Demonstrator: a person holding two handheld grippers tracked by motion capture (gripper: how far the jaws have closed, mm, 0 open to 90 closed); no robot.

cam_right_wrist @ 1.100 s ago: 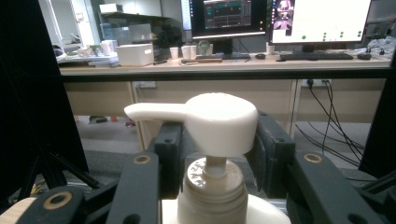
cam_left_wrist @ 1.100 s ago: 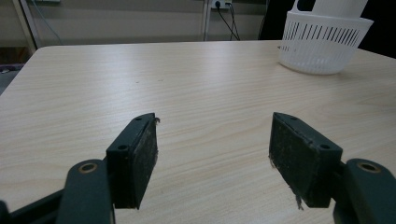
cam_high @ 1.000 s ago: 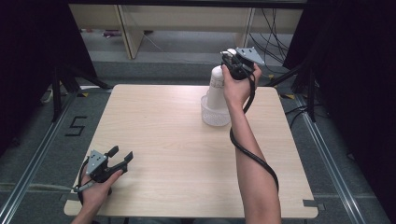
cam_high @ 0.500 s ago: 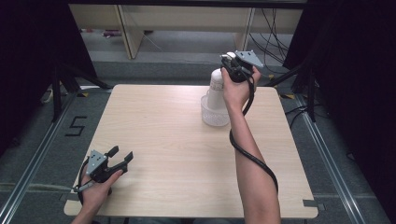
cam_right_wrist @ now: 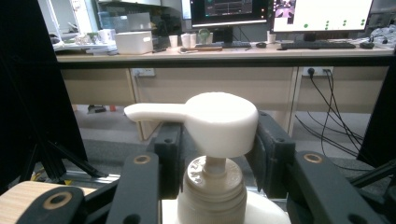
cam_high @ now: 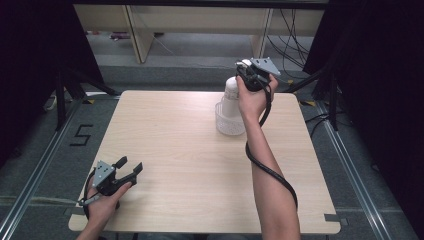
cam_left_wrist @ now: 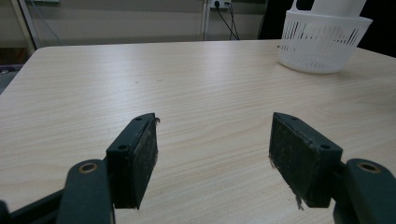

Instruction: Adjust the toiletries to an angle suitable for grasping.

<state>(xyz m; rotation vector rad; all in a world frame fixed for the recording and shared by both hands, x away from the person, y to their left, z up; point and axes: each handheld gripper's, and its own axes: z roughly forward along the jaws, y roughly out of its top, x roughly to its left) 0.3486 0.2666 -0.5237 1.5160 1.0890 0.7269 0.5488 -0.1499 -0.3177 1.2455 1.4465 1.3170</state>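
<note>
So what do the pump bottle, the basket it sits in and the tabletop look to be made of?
Pump bottle: probably matte white plastic, smooth moulded head and spout. Basket: white plastic by its look, thin moulded slots around the wall. Table: pale wood-grain surface, likely laminate, low sheen.

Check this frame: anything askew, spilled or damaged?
Nothing stands out. The pump bottle stands upright in the white basket, right gripper closed around its pump head. The table looks dry; left gripper open, idle.

A pale wooden table (cam_high: 175, 140) stands on grey floor; beyond it a desk (cam_right_wrist: 224, 53) carries monitors (cam_right_wrist: 322, 14) and perhaps cups (cam_right_wrist: 189, 40).
</note>
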